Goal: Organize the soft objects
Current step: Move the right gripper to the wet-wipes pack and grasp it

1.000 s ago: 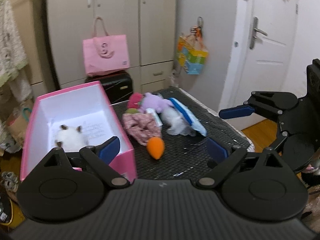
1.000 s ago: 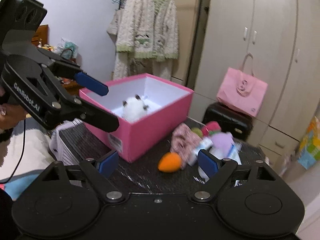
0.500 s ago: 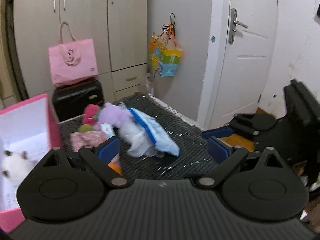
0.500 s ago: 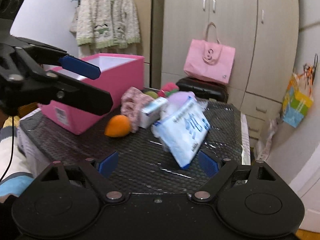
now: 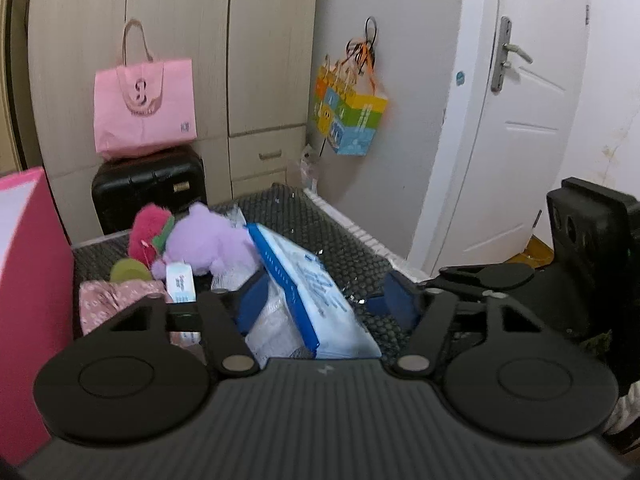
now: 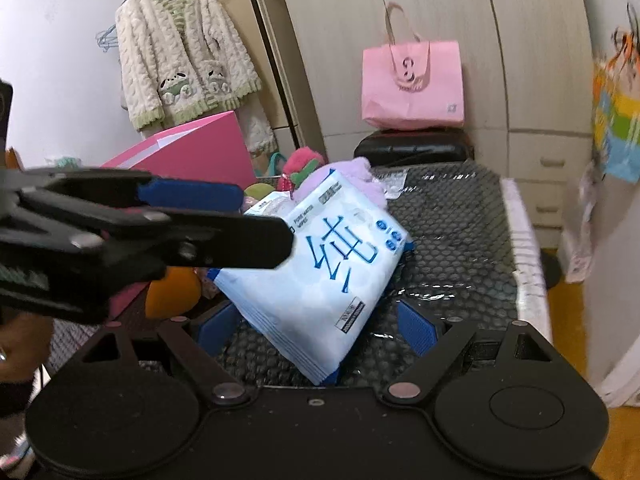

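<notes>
Both my hands are dropping in closer than a sec ago: tissue pack point(image 6: 320, 276) leaning on the table point(image 6: 460, 248) w/ long axis diagonal, btwn my spread right gripper point(image 6: 318, 326), while left gripper point(image 5: 320, 300) is closing, not yet pinching it.

The tissue pack point(image 6: 320, 276) was pale blue and white with dark blue characters. Just behind it lay a lilac plush point(image 5: 208, 244), and left of that plush a red one with green trim point(image 5: 146, 232). The box point(image 6: 192, 152) left of the pack was pink, the mat point(image 6: 452, 236) under it black, honeycomb-patterned.
</notes>
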`<act>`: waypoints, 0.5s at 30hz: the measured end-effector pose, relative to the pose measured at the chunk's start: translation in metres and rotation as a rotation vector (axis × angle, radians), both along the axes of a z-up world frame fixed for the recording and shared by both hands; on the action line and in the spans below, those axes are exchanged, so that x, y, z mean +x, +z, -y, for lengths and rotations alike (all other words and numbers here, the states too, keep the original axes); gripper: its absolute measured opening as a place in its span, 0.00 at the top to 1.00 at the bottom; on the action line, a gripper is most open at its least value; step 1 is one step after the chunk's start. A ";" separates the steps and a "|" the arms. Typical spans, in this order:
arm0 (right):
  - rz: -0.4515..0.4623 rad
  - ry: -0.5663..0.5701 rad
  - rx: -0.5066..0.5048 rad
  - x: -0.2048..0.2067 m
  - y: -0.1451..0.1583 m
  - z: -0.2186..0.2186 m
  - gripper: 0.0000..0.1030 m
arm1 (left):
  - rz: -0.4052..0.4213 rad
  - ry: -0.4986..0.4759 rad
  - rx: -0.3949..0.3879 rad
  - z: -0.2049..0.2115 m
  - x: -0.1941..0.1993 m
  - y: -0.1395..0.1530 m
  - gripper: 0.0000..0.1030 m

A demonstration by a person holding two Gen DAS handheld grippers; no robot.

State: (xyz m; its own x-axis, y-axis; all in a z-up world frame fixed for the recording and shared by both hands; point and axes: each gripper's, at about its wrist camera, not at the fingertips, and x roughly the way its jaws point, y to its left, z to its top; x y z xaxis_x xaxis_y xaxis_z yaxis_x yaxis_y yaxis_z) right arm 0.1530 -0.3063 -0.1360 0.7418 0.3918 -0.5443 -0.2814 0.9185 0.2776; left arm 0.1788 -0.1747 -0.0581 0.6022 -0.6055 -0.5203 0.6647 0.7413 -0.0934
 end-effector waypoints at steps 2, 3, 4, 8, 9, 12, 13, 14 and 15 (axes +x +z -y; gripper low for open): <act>-0.025 0.009 0.026 0.007 -0.006 -0.001 0.13 | -0.040 0.007 0.002 0.001 0.007 -0.007 0.52; -0.034 0.012 0.032 0.008 -0.008 -0.002 0.12 | -0.059 0.011 -0.001 0.000 0.009 -0.010 0.56; -0.034 0.012 0.034 0.008 -0.009 -0.002 0.12 | -0.080 0.010 -0.006 0.000 0.011 -0.013 0.59; -0.026 0.032 0.050 0.006 -0.011 -0.002 0.17 | -0.132 0.025 -0.023 -0.004 0.013 -0.024 0.70; -0.025 0.030 0.051 0.005 -0.012 -0.002 0.20 | -0.139 0.031 -0.030 -0.005 0.014 -0.026 0.71; -0.020 0.021 0.055 0.002 -0.013 0.001 0.30 | -0.167 0.039 -0.065 -0.007 0.015 -0.029 0.72; -0.022 0.017 0.063 0.002 -0.013 0.002 0.34 | -0.171 0.039 -0.070 -0.008 0.015 -0.030 0.72; -0.024 0.013 0.070 0.001 -0.013 0.004 0.36 | -0.171 0.041 -0.074 -0.008 0.014 -0.030 0.73; -0.025 0.007 0.077 0.000 -0.014 0.007 0.39 | -0.168 0.042 -0.076 -0.008 0.013 -0.031 0.73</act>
